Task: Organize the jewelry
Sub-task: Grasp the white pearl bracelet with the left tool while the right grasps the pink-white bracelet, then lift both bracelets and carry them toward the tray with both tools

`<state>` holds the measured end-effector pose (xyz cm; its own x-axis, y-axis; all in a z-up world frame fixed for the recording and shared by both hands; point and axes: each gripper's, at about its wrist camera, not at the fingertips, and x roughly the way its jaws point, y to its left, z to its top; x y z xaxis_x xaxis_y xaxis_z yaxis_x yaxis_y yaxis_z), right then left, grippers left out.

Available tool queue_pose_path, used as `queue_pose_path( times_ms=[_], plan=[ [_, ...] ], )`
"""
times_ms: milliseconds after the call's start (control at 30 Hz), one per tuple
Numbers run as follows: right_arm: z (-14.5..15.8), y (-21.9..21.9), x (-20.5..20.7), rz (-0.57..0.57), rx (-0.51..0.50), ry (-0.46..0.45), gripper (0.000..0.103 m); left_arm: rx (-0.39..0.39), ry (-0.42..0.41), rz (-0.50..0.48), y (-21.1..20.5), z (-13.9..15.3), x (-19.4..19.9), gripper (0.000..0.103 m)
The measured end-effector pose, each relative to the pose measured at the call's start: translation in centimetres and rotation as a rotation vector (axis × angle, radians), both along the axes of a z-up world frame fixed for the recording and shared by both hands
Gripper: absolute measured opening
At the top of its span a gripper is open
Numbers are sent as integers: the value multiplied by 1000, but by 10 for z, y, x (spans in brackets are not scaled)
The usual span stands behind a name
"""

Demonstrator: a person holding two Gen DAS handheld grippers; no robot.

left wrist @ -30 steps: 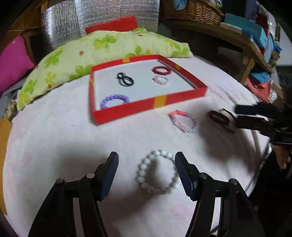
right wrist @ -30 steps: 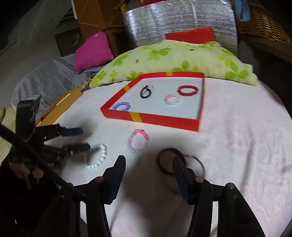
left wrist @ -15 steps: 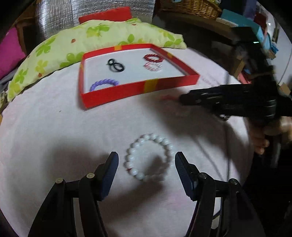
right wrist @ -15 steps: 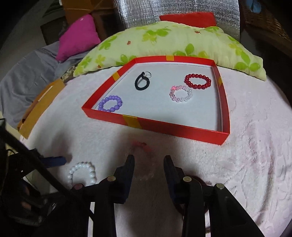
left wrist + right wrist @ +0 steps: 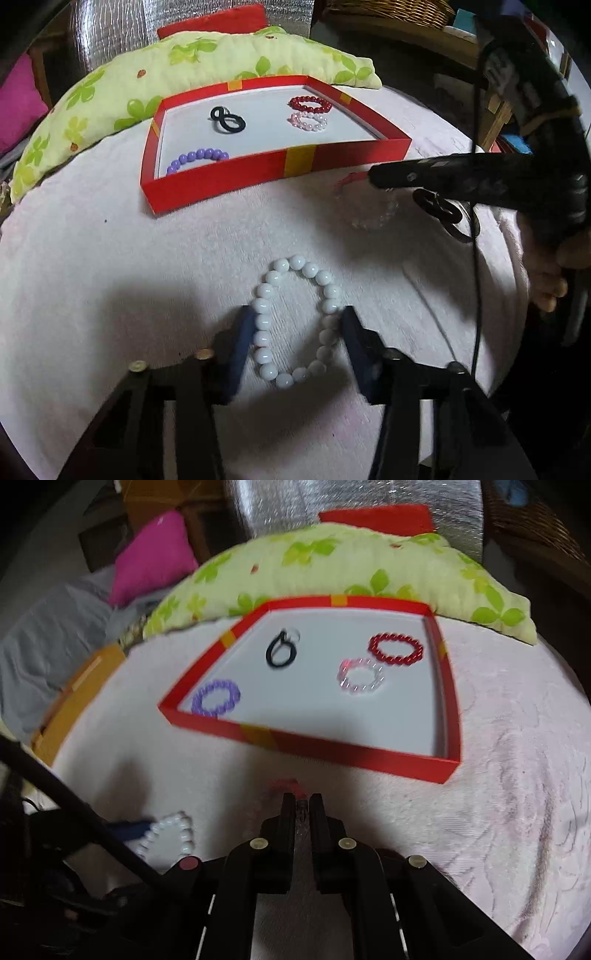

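In my left wrist view, the red tray [image 5: 236, 177] sits in the upper middle of the frame. At its lower left lies a purple bead bracelet [image 5: 197, 158], above it a black loop [image 5: 228, 120], and toward its upper right a red bead bracelet [image 5: 309, 104] touching a pale pink one [image 5: 308, 122]. Low in the centre, my left gripper [image 5: 295, 334] has its jaws set wide on either side of the white bead bracelet [image 5: 295, 319], which lies flat on the pink cloth [image 5: 110, 277]. The pads look just beside the beads, perhaps touching; nothing is lifted.

At the right of that frame, my right gripper [image 5: 373, 176] reaches in over a pink and clear bracelet [image 5: 369, 206], with dark rings [image 5: 439, 210] lying just beyond.

In the blurred right wrist view, the white bracelet shows at lower left. At bottom centre the jaws are drawn narrow on a strand of the pink and clear bracelet, its reddish end poking out ahead of the tips, near the tray's front wall.

I judge both hands are at the grasp step. Next I need to squeeze the left jaws onto the white beads, then lift each bracelet clear of the front wall and set it on bare tray floor, away from the pieces already there.
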<state>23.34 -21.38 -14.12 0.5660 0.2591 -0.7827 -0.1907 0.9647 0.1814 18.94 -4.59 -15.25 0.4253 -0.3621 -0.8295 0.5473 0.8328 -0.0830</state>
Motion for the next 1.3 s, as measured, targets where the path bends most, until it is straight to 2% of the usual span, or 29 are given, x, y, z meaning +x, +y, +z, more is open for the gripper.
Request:
queue_pose_path(
  times_ms=[33,100,133,300,533,767,933,967,1033,1067,1100,1300],
  plan=[
    [3,-4,-1,-5,24,-5,8,-2,-1,6,0,1,1,39],
    [7,-9,-4,-9,66,-6,8,-4,-10,22,0,2,4,24],
    [9,-11,-5,-10,84,-9,8,-9,-15,35,0,4,6,20],
    [21,-18,-13,-14,159,-41,8,-38,-32,96,4,13,15,11],
    [35,-34,-23,-40,261,-78,8,-77,-57,174,11,24,25,10],
    [38,-42,-26,-56,295,-89,8,-84,-39,156,7,24,24,10],
    [38,-39,-28,-49,281,-87,8,-76,-9,131,1,21,20,10],
    [38,-39,-28,-51,279,-87,8,-71,-9,122,-2,20,18,12],
    [37,-40,-28,-55,281,-85,8,-62,-3,104,-6,19,16,28],
    [37,-40,-28,-58,281,-84,8,-57,5,99,-9,17,15,45],
    [36,-41,-28,-62,280,-83,8,-53,10,99,-10,16,14,57],
    [36,-39,-28,-64,273,-80,8,-39,55,138,-9,5,17,57]
  ],
)
